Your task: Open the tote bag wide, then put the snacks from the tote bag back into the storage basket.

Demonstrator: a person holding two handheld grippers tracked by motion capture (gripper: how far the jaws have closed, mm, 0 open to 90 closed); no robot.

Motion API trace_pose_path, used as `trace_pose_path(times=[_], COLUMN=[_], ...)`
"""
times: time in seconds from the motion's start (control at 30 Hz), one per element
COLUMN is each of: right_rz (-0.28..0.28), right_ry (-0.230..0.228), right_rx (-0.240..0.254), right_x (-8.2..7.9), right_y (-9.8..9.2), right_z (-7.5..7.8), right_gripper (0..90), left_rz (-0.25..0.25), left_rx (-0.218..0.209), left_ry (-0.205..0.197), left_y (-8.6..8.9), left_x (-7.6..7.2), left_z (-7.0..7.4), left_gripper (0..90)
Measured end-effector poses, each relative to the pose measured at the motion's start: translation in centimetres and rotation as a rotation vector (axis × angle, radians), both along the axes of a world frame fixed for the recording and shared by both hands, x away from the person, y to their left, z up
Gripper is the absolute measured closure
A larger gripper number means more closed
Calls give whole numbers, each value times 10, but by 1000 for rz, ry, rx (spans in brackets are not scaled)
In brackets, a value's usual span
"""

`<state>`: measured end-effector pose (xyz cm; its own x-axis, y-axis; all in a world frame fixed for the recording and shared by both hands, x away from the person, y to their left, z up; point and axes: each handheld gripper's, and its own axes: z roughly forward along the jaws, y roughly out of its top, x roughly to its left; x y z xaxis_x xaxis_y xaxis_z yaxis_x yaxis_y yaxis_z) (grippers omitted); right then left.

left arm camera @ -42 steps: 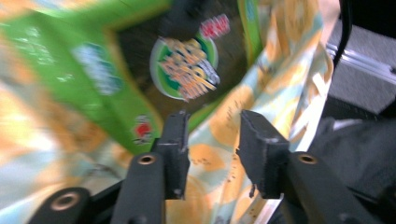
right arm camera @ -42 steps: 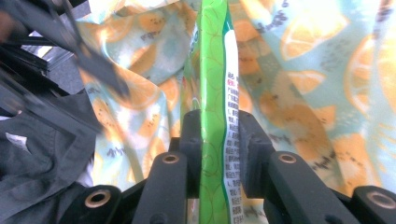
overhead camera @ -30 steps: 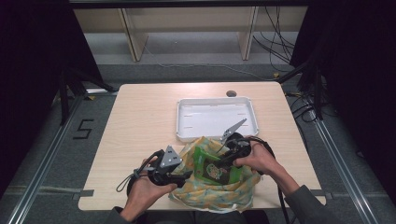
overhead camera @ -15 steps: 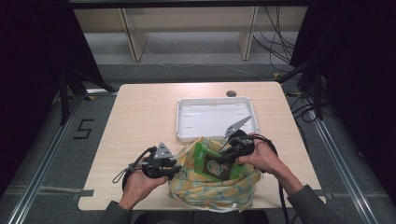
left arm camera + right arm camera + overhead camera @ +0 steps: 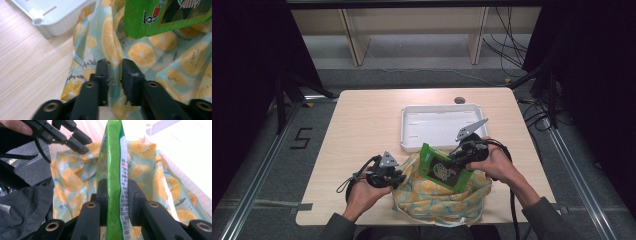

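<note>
A cloth bag (image 5: 437,202) printed with lemons lies at the table's near edge. My left gripper (image 5: 402,176) is at its left rim; its jaws have just been closing and now pinch a fold of the cloth. The left gripper view has the left gripper (image 5: 115,66) on that fold of the bag (image 5: 145,53). My right gripper (image 5: 458,162) is shut on a green snack packet (image 5: 438,170), held tilted over the bag's mouth. The right gripper view looks along the right gripper (image 5: 117,187) at the packet (image 5: 112,157) edge-on above the open bag (image 5: 67,180), with the left gripper (image 5: 83,148) beyond.
An empty white tray (image 5: 437,125) sits just behind the bag, its corner close in the left gripper view (image 5: 57,15). Bare wooden tabletop (image 5: 357,130) stretches to the left. The person's dark sleeve (image 5: 22,207) is near the table edge.
The left gripper has come down and rightward to the bag's left rim and shut on the cloth. The right gripper and packet have hardly moved.
</note>
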<state>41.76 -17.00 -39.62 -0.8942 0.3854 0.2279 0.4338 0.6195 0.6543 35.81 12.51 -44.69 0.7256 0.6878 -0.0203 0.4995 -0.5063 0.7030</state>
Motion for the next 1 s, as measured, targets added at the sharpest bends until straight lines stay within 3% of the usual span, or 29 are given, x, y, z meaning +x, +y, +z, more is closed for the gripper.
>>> trace_pose_path(times=[0.2,0.3,0.5,0.7,0.77,0.87,1.0], right_rz=[-3,9,2,-17,-18,-29,-56], right_ry=[-23,-29,-48,-46,-53,-59,-64], right_rx=[32,30,51,76,83,87,97], right_x=[-2,-2,-2,-2,-1,-1,1], right_y=[-1,-2,-5,-10,-12,-15,-19], right_z=[9,11,18,25,28,32,35], right_gripper=[756,756,756,756,756,756,756], left_rz=[19,20,42,62,63,62,73], left_rx=[-58,-60,-121,-151,-158,-162,-139], left_ry=[10,-3,-15,-53,-36,-46,-90], left_y=[6,8,14,20,21,24,25], left_x=[-6,-9,-16,-24,-26,-28,-33], left_z=[8,12,25,32,32,31,31], left_gripper=[520,464,341,286,260,241,239])
